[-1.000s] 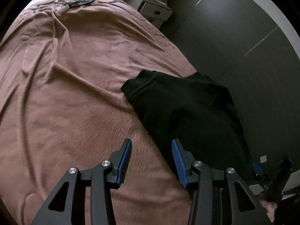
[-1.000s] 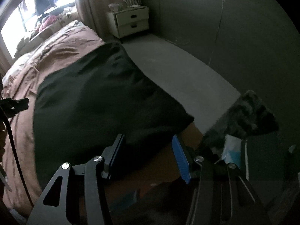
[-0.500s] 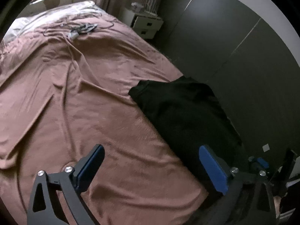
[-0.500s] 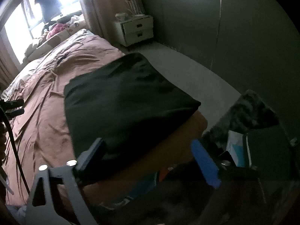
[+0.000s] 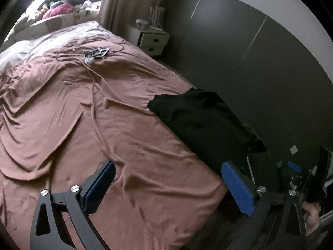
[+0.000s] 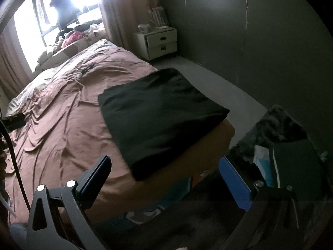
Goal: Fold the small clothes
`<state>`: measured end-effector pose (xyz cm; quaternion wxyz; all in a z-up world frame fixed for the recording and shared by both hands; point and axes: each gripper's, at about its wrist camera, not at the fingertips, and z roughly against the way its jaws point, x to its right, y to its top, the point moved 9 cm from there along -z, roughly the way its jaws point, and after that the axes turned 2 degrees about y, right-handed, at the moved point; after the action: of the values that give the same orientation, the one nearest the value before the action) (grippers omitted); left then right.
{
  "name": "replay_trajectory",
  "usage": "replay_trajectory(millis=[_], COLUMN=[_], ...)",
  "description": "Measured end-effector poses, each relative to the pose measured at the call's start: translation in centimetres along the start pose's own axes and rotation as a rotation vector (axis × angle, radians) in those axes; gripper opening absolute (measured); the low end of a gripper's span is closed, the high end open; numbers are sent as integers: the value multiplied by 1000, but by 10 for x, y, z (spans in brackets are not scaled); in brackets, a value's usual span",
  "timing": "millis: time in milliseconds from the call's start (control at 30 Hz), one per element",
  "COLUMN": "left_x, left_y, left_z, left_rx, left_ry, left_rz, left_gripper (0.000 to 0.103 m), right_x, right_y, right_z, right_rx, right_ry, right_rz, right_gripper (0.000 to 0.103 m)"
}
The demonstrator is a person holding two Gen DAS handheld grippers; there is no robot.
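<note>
While both tools hang over the bed [image 5: 87,112], the left gripper [image 5: 166,187] and right gripper [image 6: 164,179] gape wide, empty. At two o'clock in the left view, the black garment [image 5: 199,123] lies folded at the bed's edge, seemingly released to rest.

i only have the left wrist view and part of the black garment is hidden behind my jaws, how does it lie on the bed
Observer: In the right wrist view the black garment lies as one flat, neat rectangle at the corner of the bed.
Operator: is the right gripper on it
Observer: No. The right gripper hangs off the cloth; its jaws have just been opening, stand wide and grip nothing.
Operator: anything on the floor that side
Observer: What looks like a dark shaggy rug lies on the floor just past that corner.
</note>
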<state>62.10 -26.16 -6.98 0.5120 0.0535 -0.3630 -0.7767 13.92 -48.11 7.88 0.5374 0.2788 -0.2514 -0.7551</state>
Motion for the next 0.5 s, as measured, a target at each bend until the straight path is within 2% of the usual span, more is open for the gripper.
replay_trajectory(millis=[233,500], left_x=[-14,-23], left_y=[-19,-44], left_z=[53,125], left_rx=[51,145], left_ry=[21,77], left_rz=[-2,-24], left_gripper=[103,103], right_x=[-22,-46], right_y=[-7,-20], right_z=[31,65], right_rx=[44,109], right_ry=[-6,2], right_rz=[17,31], right_gripper=[103,103])
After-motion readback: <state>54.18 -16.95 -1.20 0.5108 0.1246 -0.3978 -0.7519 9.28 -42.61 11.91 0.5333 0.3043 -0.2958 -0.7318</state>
